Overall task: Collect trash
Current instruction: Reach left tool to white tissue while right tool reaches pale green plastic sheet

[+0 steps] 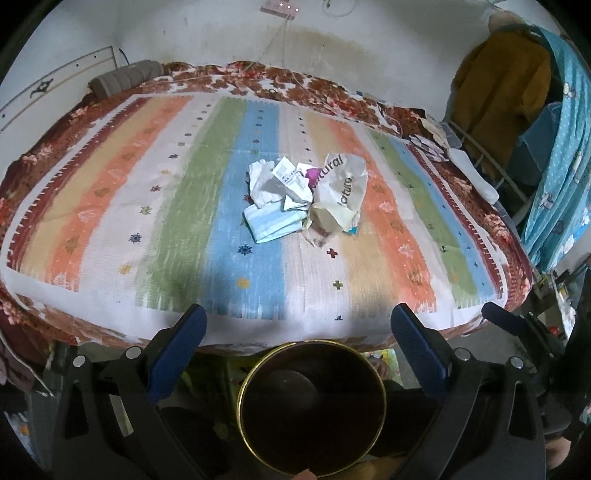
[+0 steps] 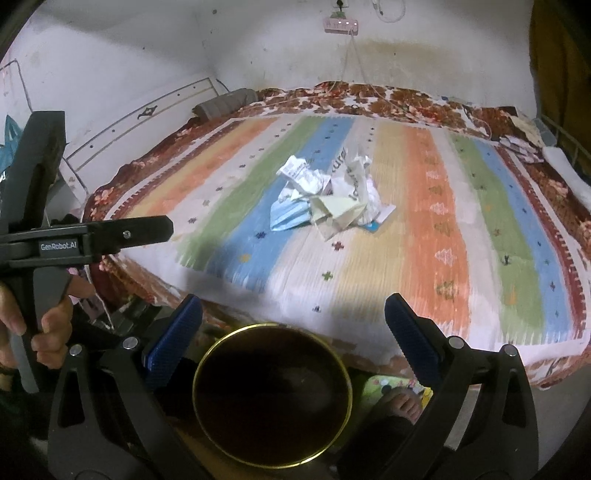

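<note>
Trash point(image 1: 306, 195) lies heaped near the middle of a bed, on a striped cover point(image 1: 110, 206) with orange, green, blue and white bands. In the pile sit a crumpled white bag point(image 1: 345, 184) printed with dark letters, a blue face mask point(image 1: 271, 223) at the near left edge, and crushed paper point(image 1: 284, 177) behind the mask. Both grippers hang short of the bed's near edge, well apart from the heap. On the left gripper point(image 1: 299, 325) the blue-padded fingers point(image 1: 184, 332) are spread wide with nothing between them; the right gripper point(image 2: 293, 317) likewise has its fingers point(image 2: 406, 325) spread and holds nothing. Below both, by the bed's foot, stands a dark round can point(image 1: 312, 406) with a gold rim, its mouth up. From the right wrist view a hand point(image 2: 48, 325) grips the left tool's handle at the left edge, and bare toes point(image 2: 400, 400) show on a mat just right of the can. A pink power strip point(image 2: 340, 25) hangs on the white wall behind the bed.
</note>
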Demonstrator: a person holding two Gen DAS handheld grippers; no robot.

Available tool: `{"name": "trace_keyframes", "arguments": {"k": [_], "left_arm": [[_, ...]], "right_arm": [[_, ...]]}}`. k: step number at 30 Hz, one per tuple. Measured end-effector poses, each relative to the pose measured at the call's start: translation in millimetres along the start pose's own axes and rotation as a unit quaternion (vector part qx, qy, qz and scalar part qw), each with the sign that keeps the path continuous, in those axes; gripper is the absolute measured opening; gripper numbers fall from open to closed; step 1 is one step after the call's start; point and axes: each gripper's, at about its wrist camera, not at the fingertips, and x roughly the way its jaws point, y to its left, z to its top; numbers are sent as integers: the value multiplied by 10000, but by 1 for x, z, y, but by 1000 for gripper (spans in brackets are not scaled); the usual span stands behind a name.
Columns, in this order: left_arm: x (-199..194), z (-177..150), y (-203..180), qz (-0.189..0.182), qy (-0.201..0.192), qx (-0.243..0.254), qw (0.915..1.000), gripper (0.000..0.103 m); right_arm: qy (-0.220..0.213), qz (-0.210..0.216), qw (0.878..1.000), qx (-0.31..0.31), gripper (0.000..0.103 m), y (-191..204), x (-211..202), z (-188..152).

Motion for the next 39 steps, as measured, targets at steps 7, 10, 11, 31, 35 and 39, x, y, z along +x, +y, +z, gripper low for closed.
{"name": "trace_keyframes", "arguments": {"k": [7,10,11,31,35,39], "left_arm": [[15,28,2,19,75,-67,9999,97],[22,42,8,-68,88,-228,9997,97],[24,47,11,-98,82,-276,9995,97],[108,112,34,-3,245,-188,9995,95],[123,121,40,-186,229,-280,9992,95],[133,130,47,-334,193,-464,9982,95]], "right_arm": [[-11,-104,9998,-148,94,-2,13,22],[40,-180,9995,-237,94,0,20,26],[59,-183,9995,-247,94,-2,23,28],[667,-287,9973,63,91,-27,108,64],[745,-337,9966,60,90,-30,123,69],[830,-366,9959,67,89,-35,137,71]]}}
